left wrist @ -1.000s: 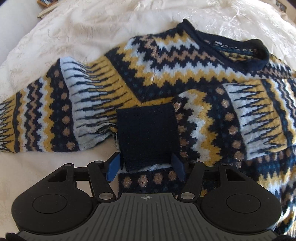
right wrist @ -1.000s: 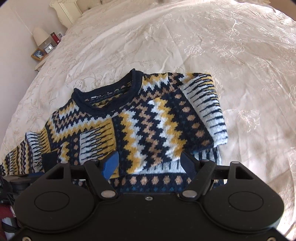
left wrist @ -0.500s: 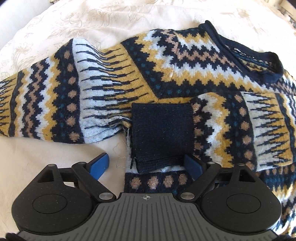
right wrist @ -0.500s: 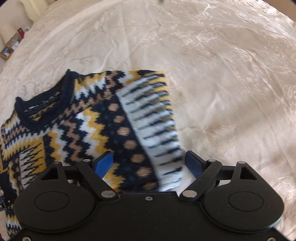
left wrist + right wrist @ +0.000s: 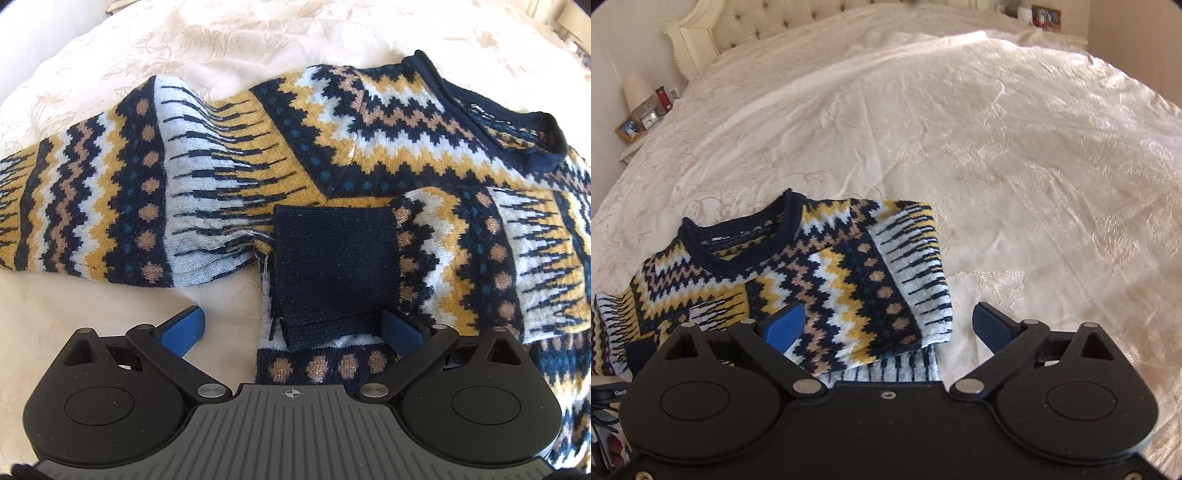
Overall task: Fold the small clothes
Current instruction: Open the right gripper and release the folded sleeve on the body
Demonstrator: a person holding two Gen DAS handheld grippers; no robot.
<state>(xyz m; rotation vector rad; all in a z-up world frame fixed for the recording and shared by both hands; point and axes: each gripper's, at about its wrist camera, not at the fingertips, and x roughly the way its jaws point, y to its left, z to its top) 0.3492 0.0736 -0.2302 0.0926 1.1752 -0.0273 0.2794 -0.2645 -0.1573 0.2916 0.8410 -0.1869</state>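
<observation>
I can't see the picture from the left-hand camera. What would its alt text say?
A patterned knit sweater in navy, yellow, white and tan lies on a cream bedspread, one sleeve folded across its front so the plain navy cuff points at the camera. The open left hand-held gripper sits just before the cuff, holding nothing; the other sleeve stretches left.

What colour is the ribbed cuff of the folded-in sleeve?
The ribbed knit cuff is plain dark navy, without pattern; the left wrist view shows it best.
</observation>
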